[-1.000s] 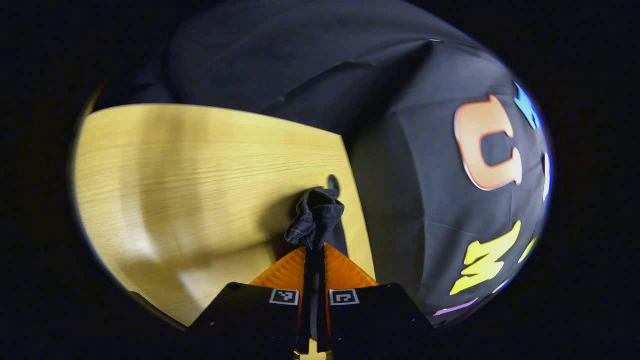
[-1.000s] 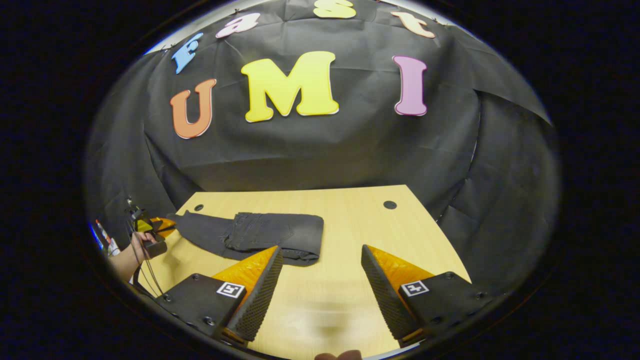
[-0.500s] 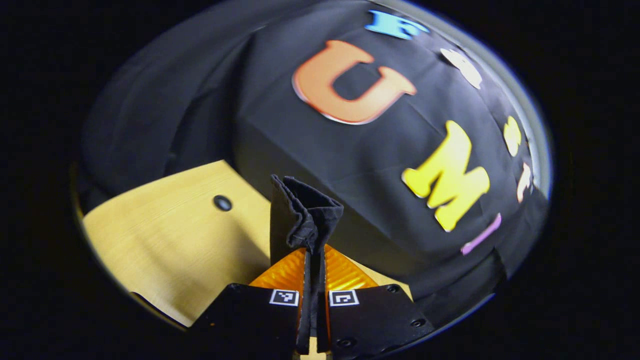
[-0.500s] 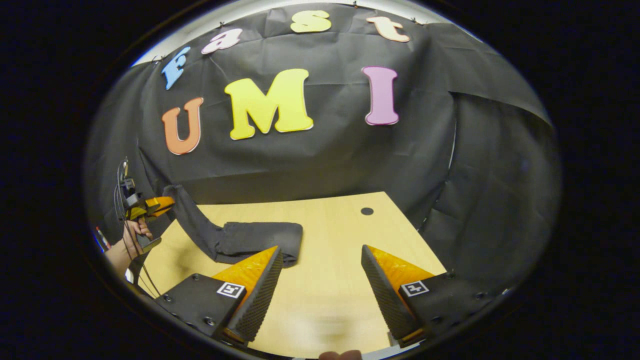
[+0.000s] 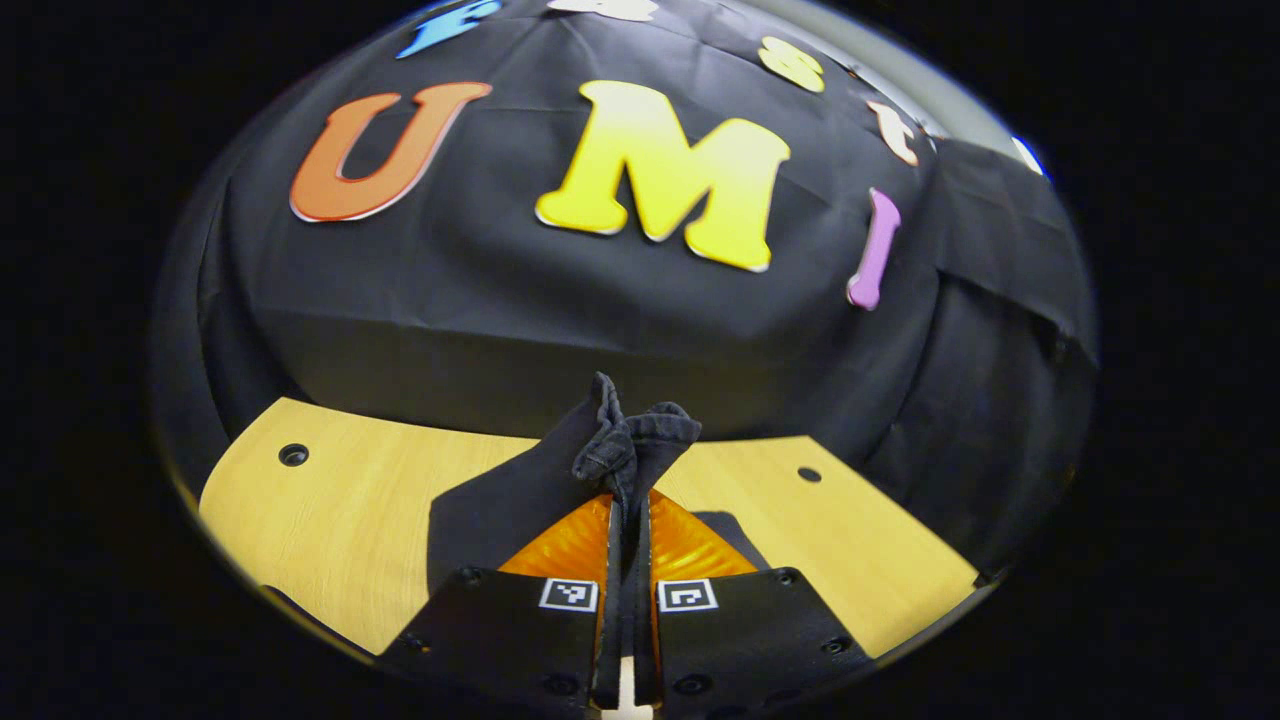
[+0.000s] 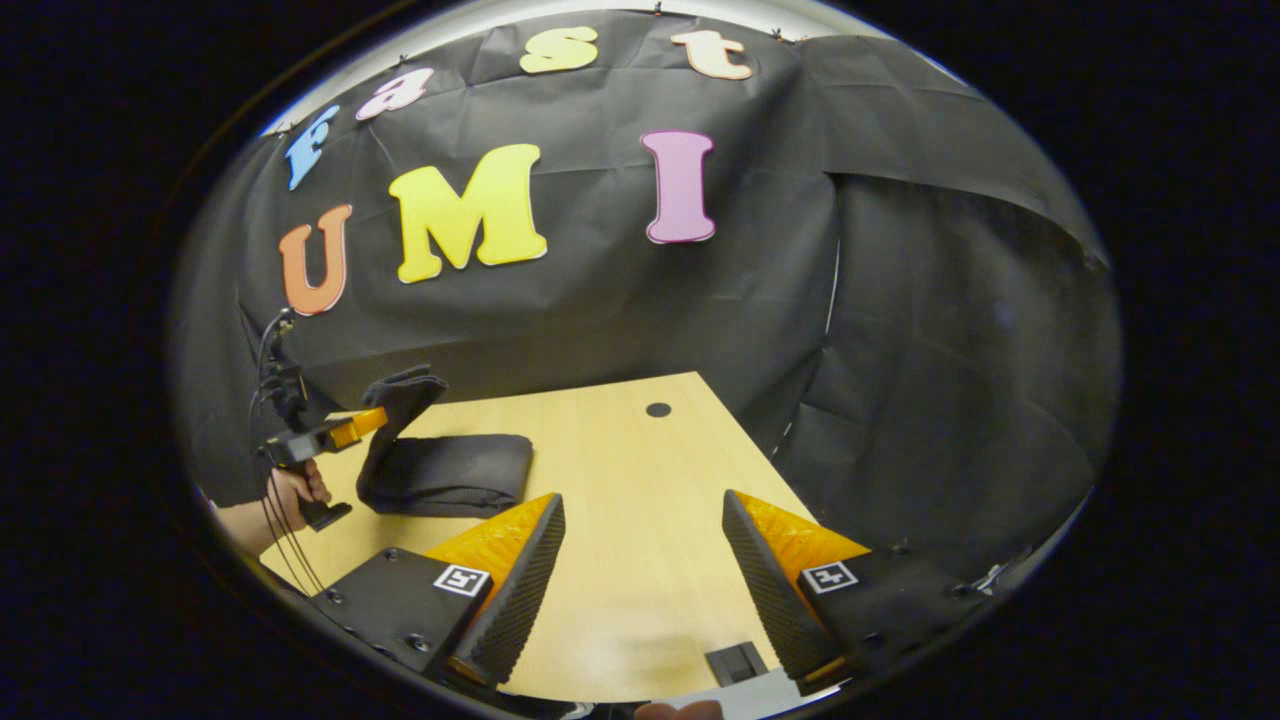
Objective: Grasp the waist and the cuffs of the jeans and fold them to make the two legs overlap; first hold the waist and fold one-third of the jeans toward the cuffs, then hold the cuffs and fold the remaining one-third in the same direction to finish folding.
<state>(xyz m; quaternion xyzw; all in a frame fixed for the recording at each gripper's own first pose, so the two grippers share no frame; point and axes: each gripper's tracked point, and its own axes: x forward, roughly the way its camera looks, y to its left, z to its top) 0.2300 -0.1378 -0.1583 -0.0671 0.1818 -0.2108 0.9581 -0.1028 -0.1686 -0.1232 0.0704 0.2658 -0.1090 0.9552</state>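
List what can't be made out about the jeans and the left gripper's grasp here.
- Left gripper view: left gripper shut on bunched cuffs; the gripper's body hides the folded stack.
- Right gripper view: jeans small; layer alignment unreadable. Open right gripper idle.

1. Left gripper (image 5: 627, 497), left gripper view: a square black-and-white coded marker A (image 5: 569, 594) sits on the dark mount at the base of one finger. A matching marker B (image 5: 687, 595) sits on the mount of the other finger, just beside it.
2. Right gripper (image 6: 642, 498), right gripper view: marker C (image 6: 461, 579) sits on the mount of the finger on the view's left. Marker D (image 6: 828, 576) sits on the mount of the finger on the view's right, well apart from C.
3. All four markers are block patterns inside a white border and carry no letters or digits.
4. No word, brand name or number can be read on the grippers.
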